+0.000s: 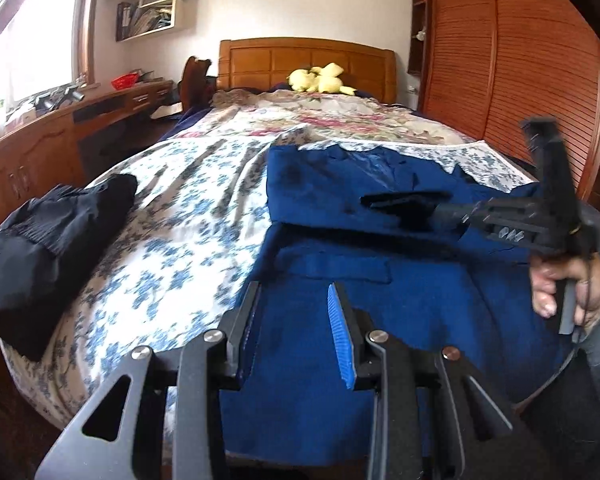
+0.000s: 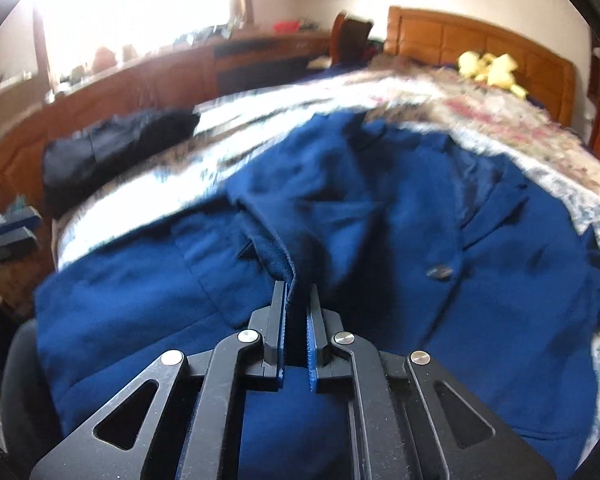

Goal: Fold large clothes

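A large blue coat [image 1: 380, 296] lies spread on the bed, its left side folded in over the body. My left gripper [image 1: 296, 304] is open and empty, just above the coat's lower part. My right gripper [image 2: 298, 292] is shut on a folded edge of the blue coat [image 2: 380, 208] and holds it lifted above the rest of the cloth. The right gripper also shows in the left wrist view [image 1: 400, 204], pointing left over the coat's middle, held by a hand [image 1: 568, 288].
A black folded garment [image 1: 48, 248] lies at the bed's left edge. A floral bedspread [image 1: 188, 216] covers the bed, with a yellow plush toy [image 1: 320, 78] by the wooden headboard [image 1: 304, 60]. A wooden desk [image 1: 60, 136] runs along the left, a louvred wardrobe [image 1: 508, 60] on the right.
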Motion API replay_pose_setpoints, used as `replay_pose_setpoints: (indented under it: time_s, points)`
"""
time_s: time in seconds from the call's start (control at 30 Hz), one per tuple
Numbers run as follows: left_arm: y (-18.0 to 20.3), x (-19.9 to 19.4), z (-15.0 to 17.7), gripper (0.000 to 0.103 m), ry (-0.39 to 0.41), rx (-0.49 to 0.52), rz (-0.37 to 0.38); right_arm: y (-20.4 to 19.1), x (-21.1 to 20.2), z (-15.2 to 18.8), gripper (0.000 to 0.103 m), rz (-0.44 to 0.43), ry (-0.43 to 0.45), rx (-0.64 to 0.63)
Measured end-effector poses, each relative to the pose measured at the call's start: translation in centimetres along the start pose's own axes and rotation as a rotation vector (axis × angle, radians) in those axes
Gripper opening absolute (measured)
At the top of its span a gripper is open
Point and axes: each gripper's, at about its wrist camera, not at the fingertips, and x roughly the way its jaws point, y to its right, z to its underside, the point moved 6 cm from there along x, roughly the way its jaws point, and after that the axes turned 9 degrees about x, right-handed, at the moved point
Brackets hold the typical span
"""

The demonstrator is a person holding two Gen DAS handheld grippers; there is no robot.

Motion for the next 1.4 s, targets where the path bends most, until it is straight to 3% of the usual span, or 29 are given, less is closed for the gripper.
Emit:
replay_pose_setpoints:
  time_s: [0.1, 0.3, 0.57, 0.9, 1.17, 1.27, 1.33, 1.4]
  points:
    - [0.8, 0.7, -1.1, 0.031, 0.031, -0.018, 0.027, 1.1, -3.4, -1.0, 0.005, 0.008, 0.086, 0.032]
    - [2.0, 1.8, -2.8, 0.031, 0.062, -0.028, 0.072, 2.7, -8.1, -1.9, 0.005, 0.069, 0.164, 0.053]
    - [2.8, 2.2, -3.4, 0.031, 0.042, -0.017, 0.040, 7.0, -13.7, 0.1, 0.005, 0.146, 0.260, 0.155]
    - [5.4, 1.1, -4.2, 0.031, 0.037, -0.002, -0.010, 11.0, -10.9, 6.7, 0.006, 0.103, 0.040, 0.191]
    - [7.9, 1.6, -4.2, 0.031, 0.021, 0.028, -0.005, 10.3, -10.4, 9.8, 0.006, 0.055, -0.032, 0.137]
    - [8.5, 2.2, -4.1, 0.031, 0.027, 0.019, 0.025, 9.7, -10.6, 10.2, 0.014, 0.056, -0.035, 0.105]
    - [8.8, 2.7, -4.4, 0.031, 0.031, 0.031, 0.030, 9.1, -10.8, 10.2, 0.036, 0.034, -0.032, 0.090]
    - [9.2, 3.3, -4.7, 0.031, 0.033, 0.044, 0.049, 8.8, -11.3, 9.8, 0.044, 0.050, -0.007, 0.090]
